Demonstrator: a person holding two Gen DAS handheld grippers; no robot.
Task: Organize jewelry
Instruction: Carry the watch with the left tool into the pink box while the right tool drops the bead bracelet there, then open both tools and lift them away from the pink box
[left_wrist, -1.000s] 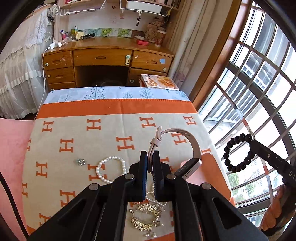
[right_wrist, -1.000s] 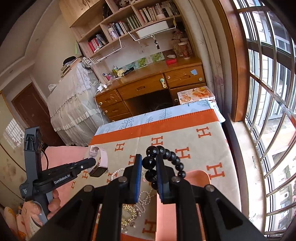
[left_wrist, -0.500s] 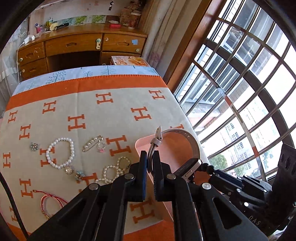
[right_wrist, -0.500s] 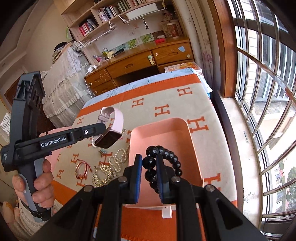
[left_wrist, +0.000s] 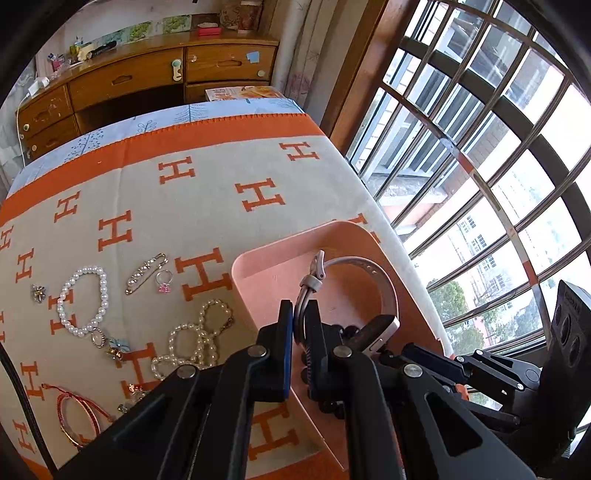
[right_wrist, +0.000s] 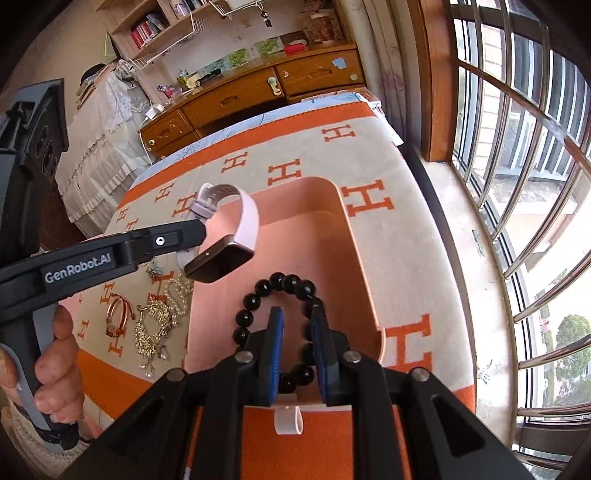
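We had a big woolly-looking blanket (left_wrist: 207, 192) spread over the bed, beige with orange H letters woven all over and a wide orange border. Sitting on it near the window side was the pink tray (right_wrist: 343, 229), smooth plastic, rectangular with rounded corners and a low wall.

Our left gripper (left_wrist: 301, 314) had its jaws pinched nearly together on the strap of the smartwatch (right_wrist: 225, 240), a pale pink rubbery band with a flat dark rectangular face in a metal-look case. It hung in the air over the tray's left edge, not touching it. The arm of that gripper read "GenRobot.AI" in white letters, as seen from the right wrist.

Our right gripper (right_wrist: 298, 325) had its blue-padded jaws parted. The black bead bracelet (right_wrist: 280, 288), glossy round beads on a loop, lay in the tray, with one side of the loop passing between the jaws. We honestly couldn't tell if the pads were touching the beads or just straddling them.

Left of the tray, the rest lay loose on the blanket: a white pearl bracelet (left_wrist: 85, 302), a knotted heap of pearl strands (left_wrist: 192, 343), a gold filigree chain (right_wrist: 153, 325), red cord bangles (left_wrist: 77, 417), a silver pin brooch (left_wrist: 146, 273), a small ring with a pink stone (left_wrist: 164, 282) and a tiny metal charm (left_wrist: 38, 292).
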